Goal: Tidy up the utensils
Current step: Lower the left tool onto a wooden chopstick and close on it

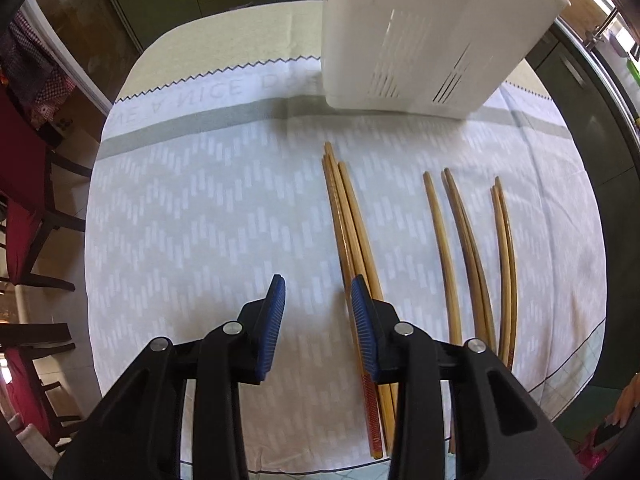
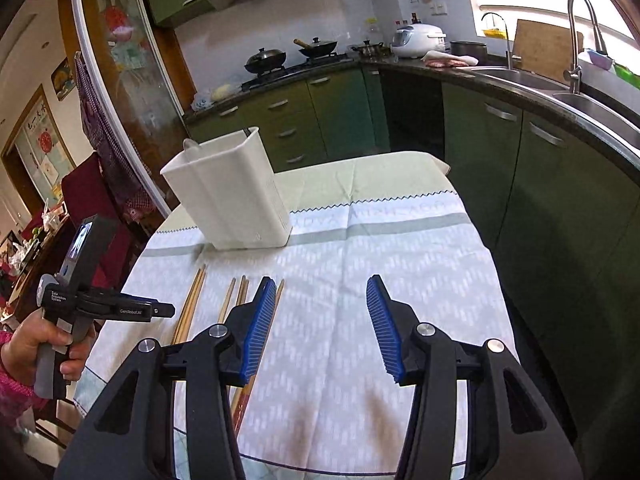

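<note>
The left gripper (image 1: 318, 292) is standing partly open, gripping nothing; the chopsticks (image 1: 352, 232) are lying on the cloth (image 1: 200, 208) just beside its right finger. The right gripper (image 2: 322, 304) is hanging open and empty, the white holder (image 2: 228, 196) standing beyond it.

**What the views cut off or blur**

The white holder (image 1: 420, 40) runs past the top edge in the left wrist view, so its inside stays unseen. The near ends of the chopsticks (image 1: 352, 232) are hidden behind the left gripper (image 1: 318, 292). In the right wrist view, the right gripper (image 2: 322, 292) covers part of the rightmost chopstick. Lettering on the cloth (image 1: 192, 216) is too blurred to read.
</note>
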### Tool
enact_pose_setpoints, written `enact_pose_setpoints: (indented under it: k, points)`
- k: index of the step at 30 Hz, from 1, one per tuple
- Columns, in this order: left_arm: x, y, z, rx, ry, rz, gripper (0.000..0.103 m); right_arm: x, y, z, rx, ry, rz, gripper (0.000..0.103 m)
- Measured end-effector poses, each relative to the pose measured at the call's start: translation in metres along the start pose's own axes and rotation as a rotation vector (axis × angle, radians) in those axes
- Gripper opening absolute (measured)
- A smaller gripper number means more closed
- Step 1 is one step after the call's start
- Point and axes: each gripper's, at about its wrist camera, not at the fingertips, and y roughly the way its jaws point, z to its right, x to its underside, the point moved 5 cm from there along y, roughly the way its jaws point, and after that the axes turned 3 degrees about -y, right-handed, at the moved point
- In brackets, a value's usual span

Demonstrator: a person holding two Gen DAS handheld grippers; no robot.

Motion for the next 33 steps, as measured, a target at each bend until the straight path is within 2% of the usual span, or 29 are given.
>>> enact_pose_setpoints:
  k: [13, 15, 16, 18, 20, 22, 26, 28, 33]
  points:
    - [0.010, 0.014, 0.006, -0.001, 0.022, -0.047, 0.032, -0.009, 0.016, -0.013, -0.017, -0.012, -0.034, 0.049]
    - [0.010, 0.017, 0.008, -0.014, 0.025, -0.056, 0.028, -0.010, 0.019, -0.018, -0.016, -0.023, -0.047, 0.049]
    - [0.011, 0.017, 0.009, -0.023, 0.035, -0.056, 0.023, -0.010, 0.022, -0.021, -0.017, -0.030, -0.056, 0.049]
    - [0.010, 0.022, 0.016, -0.020, 0.045, -0.067, 0.014, -0.008, 0.030, -0.028, -0.036, -0.044, -0.097, 0.049]
    - [0.013, 0.022, 0.017, -0.024, 0.060, -0.074, 0.009, -0.005, 0.045, -0.034, -0.057, -0.056, -0.174, 0.049]
    - [0.017, 0.022, 0.015, -0.049, 0.085, -0.068, 0.008, -0.001, 0.063, -0.041, -0.076, -0.063, -0.261, 0.048]
    - [0.017, 0.022, 0.007, -0.066, 0.100, -0.057, 0.007, 0.009, 0.104, -0.049, -0.095, -0.058, -0.424, 0.033]
    - [0.017, 0.022, 0.003, -0.059, 0.095, -0.056, 0.007, 0.016, 0.120, -0.052, -0.105, -0.044, -0.486, 0.030]
    - [0.017, 0.021, 0.004, -0.053, 0.110, -0.045, 0.008, 0.028, 0.143, -0.059, -0.104, -0.039, -0.574, 0.030]
